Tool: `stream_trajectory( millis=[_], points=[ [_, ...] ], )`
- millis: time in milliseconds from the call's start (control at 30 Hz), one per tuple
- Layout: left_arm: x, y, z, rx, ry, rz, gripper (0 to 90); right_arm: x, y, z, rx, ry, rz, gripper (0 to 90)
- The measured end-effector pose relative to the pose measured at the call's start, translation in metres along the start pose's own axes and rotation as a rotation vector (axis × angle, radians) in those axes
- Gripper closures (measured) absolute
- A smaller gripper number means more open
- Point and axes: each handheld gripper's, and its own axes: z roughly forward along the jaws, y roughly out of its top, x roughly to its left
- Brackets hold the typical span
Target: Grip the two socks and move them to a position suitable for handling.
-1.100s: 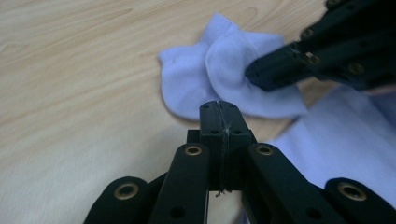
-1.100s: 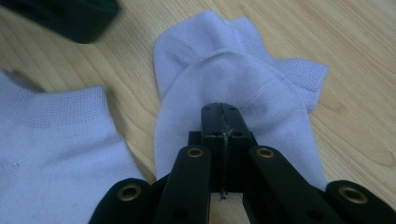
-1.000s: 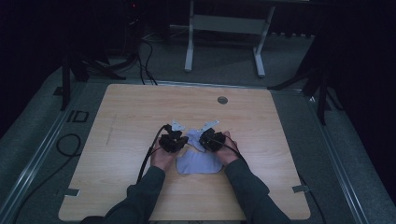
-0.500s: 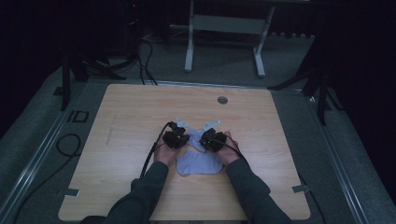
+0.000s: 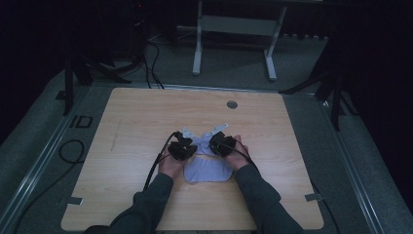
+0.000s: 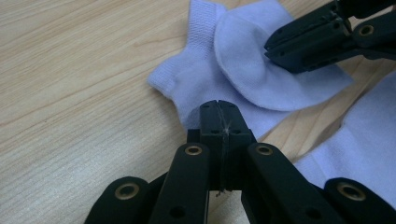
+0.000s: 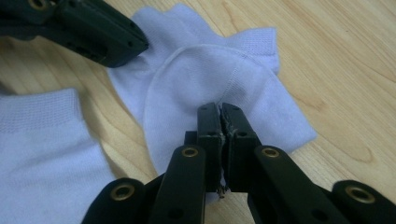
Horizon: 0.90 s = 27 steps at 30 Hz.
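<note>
Both grippers work mid-counter (image 5: 126, 126), well clear of every edge, with bare wood all around. The left gripper (image 6: 218, 108) has its fingers closed on the folded pale-lilac sock (image 6: 205, 79); the right gripper (image 7: 219, 109) pinches its turned-over flap (a second sock (image 7: 42, 140) lies just beside).

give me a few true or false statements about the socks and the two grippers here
1. Both grippers work on a pale blue sock lying on the wooden table. True.
2. The left gripper has its jaws spread wide apart. False: its jaws are closed together at the sock's edge.
3. A second pale blue sock lies flat next to the folded one. True.
4. The right gripper is lifted high above the table with nothing near it. False: it sits low, its jaws pinching the sock's fabric.
5. The socks are bright red. False: they are pale blue.
</note>
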Motion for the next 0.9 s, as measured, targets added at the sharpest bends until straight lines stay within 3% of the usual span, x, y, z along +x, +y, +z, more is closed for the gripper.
stream_trajectory(
  millis=[167, 333, 433, 600, 733, 767, 867, 900],
  points=[
    [0.000, 0.000, 0.000, -0.002, -0.001, -0.003, 89.7, 0.002, 0.005, -0.003, -0.003, -0.014, 0.009, 82.9],
    [0.001, 0.000, 0.000, -0.002, 0.000, -0.003, 89.7, 0.004, 0.013, -0.006, -0.044, 0.026, 0.048, 79.0],
    [0.001, 0.000, 0.000, -0.003, -0.001, -0.005, 89.7, 0.009, 0.017, -0.006, -0.053, 0.049, 0.041, 78.1],
    [0.001, -0.001, 0.001, -0.012, -0.009, -0.021, 89.7, 0.015, 0.020, 0.000, -0.042, 0.069, 0.021, 76.7],
    [0.001, -0.001, 0.001, -0.014, -0.007, -0.023, 89.7, 0.018, 0.020, 0.002, -0.034, 0.085, 0.033, 75.6],
    [0.000, -0.001, 0.002, -0.029, -0.010, -0.042, 89.7, 0.022, 0.019, 0.007, -0.021, 0.095, 0.029, 73.7],
    [0.002, -0.001, 0.000, -0.008, -0.009, -0.017, 89.7, 0.021, 0.018, 0.009, -0.016, 0.097, 0.045, 77.1],
    [0.001, -0.001, 0.001, -0.016, -0.008, -0.025, 89.7, 0.021, 0.018, 0.009, -0.016, 0.097, 0.045, 77.1]
  ],
)
